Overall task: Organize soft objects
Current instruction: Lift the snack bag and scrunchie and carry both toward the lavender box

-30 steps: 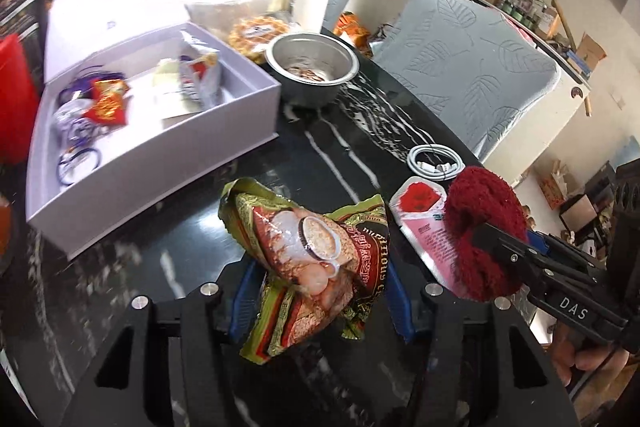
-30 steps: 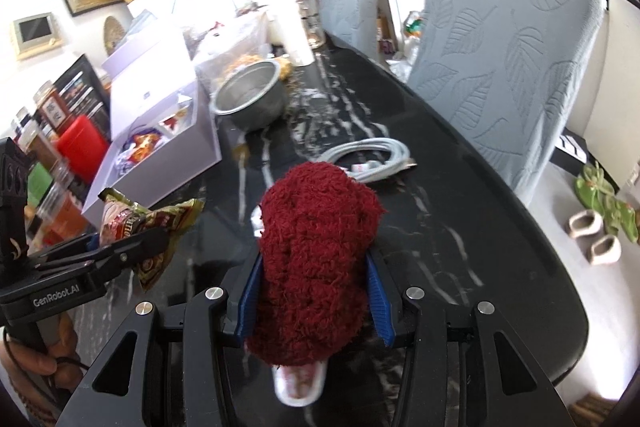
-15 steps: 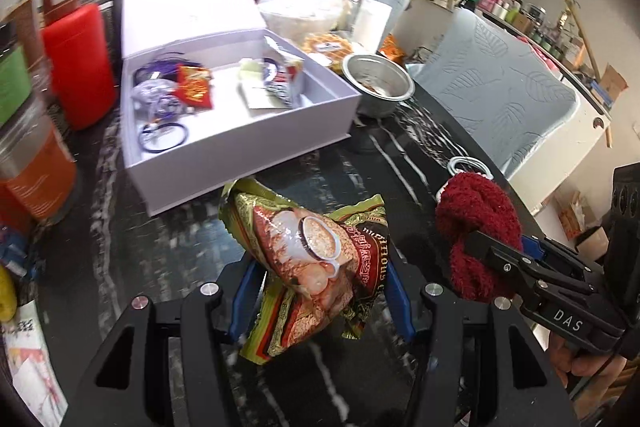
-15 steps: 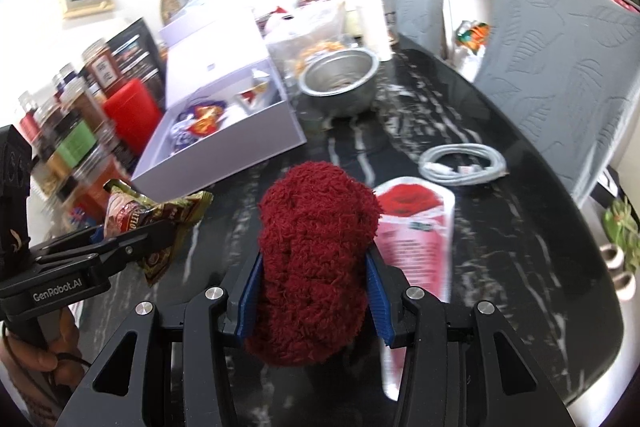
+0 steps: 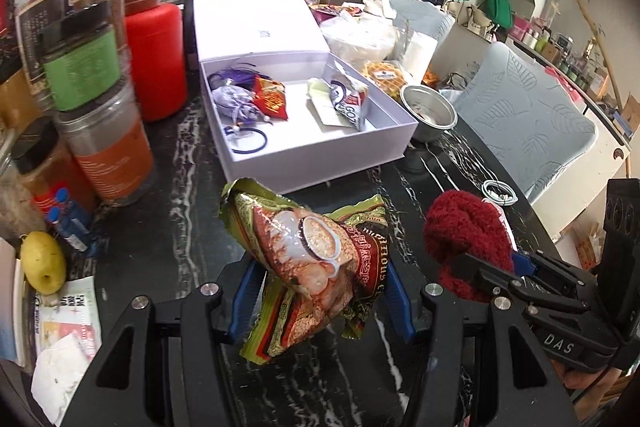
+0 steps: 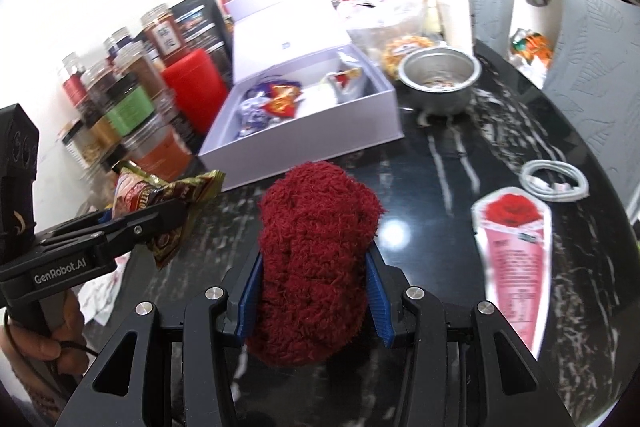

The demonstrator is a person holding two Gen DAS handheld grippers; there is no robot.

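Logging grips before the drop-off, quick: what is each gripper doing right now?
Left gripper: shut on the snack packet.
Right gripper: shut on the red fuzzy bundle.

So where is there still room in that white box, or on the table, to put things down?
The white box has a bare strip of floor along its near wall, right of the hair tie, and between the red packet and the snack bag. The black table is bare between box and cable. The jars crowd the left.
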